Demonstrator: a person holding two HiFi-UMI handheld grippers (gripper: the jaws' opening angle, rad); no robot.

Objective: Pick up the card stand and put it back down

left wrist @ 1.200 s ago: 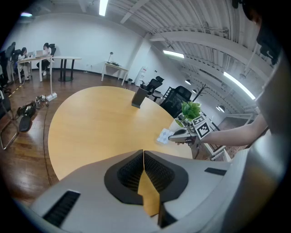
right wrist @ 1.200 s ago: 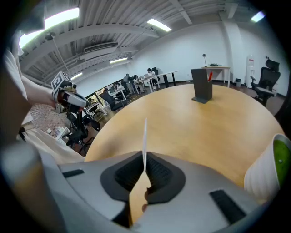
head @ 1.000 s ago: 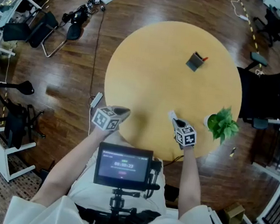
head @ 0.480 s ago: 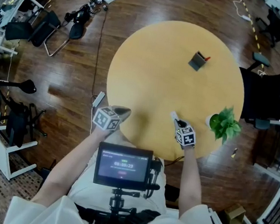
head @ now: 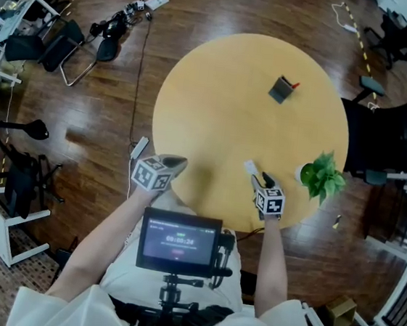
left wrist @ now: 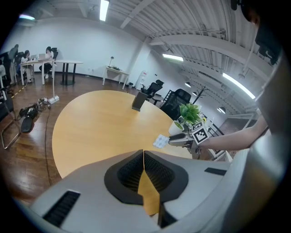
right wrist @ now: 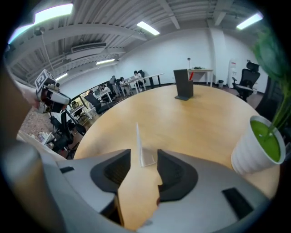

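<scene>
Right gripper (right wrist: 143, 160) jaws have just swung wide. The clear card stand (right wrist: 139, 144) stands loose between them on the table (head: 219, 87), near its 6 o'clock edge. Put-down looks complete. Left gripper (left wrist: 143, 155) is closed and empty.

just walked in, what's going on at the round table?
A person works two hand-held grippers at the table. The right gripper has the clear card stand between its fingers, which have just been opening and now stand apart from it. The stand looks set down on the table, near the plant. The left gripper is shut and empty, by the table's near edge.
</scene>
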